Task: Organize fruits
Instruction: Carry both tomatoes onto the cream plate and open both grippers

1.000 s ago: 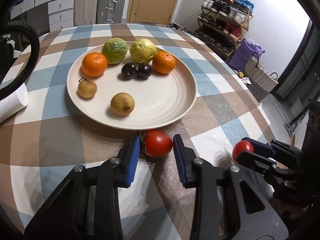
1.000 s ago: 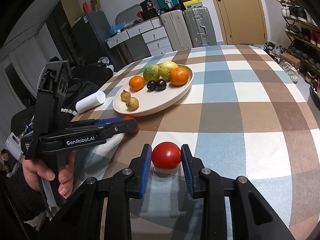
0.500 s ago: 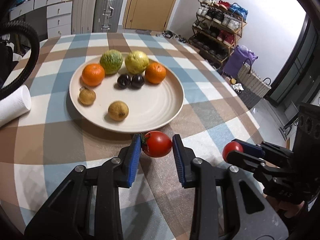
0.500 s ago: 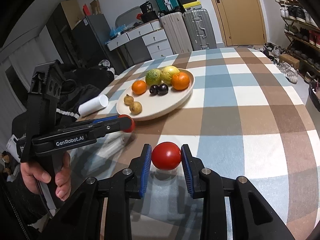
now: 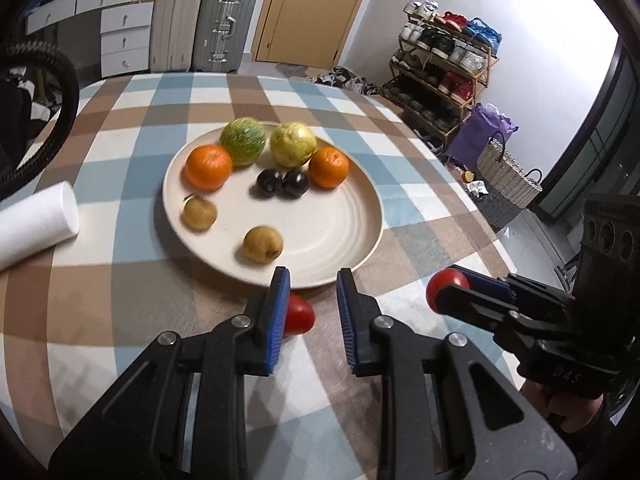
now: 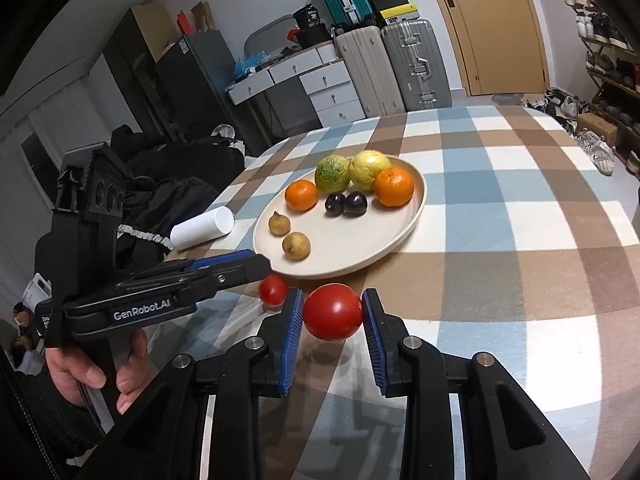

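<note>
A cream plate [image 5: 340, 232] [image 6: 360, 248] holds two oranges [image 5: 208, 166], a green citrus [image 5: 243, 141], a yellow fruit [image 5: 292, 144], two dark plums [image 5: 282, 183] and two small brown fruits [image 5: 263, 244]. My left gripper [image 5: 313, 280] [image 6: 260, 266] hovers open at the plate's near rim with nothing between its fingers. A small red tomato [image 5: 298, 316] [image 6: 273, 290] lies on the checked cloth below its left finger. My right gripper [image 6: 333, 298] [image 5: 448, 288] is shut on a larger red tomato [image 6: 333, 312], held just right of the left gripper.
A white roll [image 5: 36, 220] [image 6: 202, 228] lies on the table left of the plate. A person's hand [image 6: 92, 368] grips the left tool. A black hose [image 5: 60, 80] loops at the far left. Suitcases, drawers and a shoe rack stand beyond the table.
The small tomato has left my left gripper's fingers and now lies on the cloth beneath them. That gripper has risen and moved toward the plate. My right gripper has lifted its tomato closer to the plate.
</note>
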`<state>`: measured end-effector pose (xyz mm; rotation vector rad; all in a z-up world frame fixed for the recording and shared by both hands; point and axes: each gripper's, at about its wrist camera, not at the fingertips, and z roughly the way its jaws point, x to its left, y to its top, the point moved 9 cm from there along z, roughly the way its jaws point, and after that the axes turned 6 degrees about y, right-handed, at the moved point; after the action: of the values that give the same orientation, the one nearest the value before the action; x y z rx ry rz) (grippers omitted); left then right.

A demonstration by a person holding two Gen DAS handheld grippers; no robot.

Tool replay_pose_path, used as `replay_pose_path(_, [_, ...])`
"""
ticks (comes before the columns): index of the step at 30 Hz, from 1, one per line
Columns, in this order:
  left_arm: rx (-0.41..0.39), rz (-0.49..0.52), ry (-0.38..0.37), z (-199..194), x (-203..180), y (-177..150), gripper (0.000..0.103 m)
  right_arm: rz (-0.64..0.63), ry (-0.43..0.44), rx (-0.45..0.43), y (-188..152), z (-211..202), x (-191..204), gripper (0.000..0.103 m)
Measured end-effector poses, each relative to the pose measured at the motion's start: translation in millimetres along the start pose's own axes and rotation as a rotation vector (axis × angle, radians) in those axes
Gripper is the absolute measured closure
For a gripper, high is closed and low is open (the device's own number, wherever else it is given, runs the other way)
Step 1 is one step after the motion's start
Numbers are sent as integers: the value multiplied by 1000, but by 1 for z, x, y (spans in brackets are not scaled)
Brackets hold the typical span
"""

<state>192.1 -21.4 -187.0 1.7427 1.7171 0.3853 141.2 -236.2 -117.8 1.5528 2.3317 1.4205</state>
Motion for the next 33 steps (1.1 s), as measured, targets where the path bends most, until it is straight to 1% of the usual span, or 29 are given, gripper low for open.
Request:
replay_pose_path(1, [5,-2,3,1,1,-3,82,4,6,7,-2,2,0,72])
replay_pose_path(3, [16,-5,13,0,6,-9,78,11,4,16,-5,5,-2,72])
replay_pose_path(5, [16,1,32,1,10,-14,76,15,2,20,-7,5,-3,72])
replay_pose_path(7, [23,1,50,5,15,-18,68,16,1,19,-8,4,-4,72])
replay_pose_path(8, [31,-4,48,8,16,-19,66,15,0,19,-8,4,-5,72])
replay_pose_path(12, [69,-26,10,20,15,-24,64,22,-7,24,-11,3,-8,72])
replay_pose_path(23, [75,-2,-17,42,1,-18,64,24,-14,27,-13,2,-9,72])
replay_pose_path(25, [79,5,-33,43,-1,-18,72,24,-13,28,-14,2,-9,72])
replay_pose_path(26, [84,5,-42,44,-2,-19,73,25,-13,29,-13,2,-9,72])
replay_pose_path(33, [84,1,-61,41,-3,-20,73,25,-11,26,-14,3,-8,72])
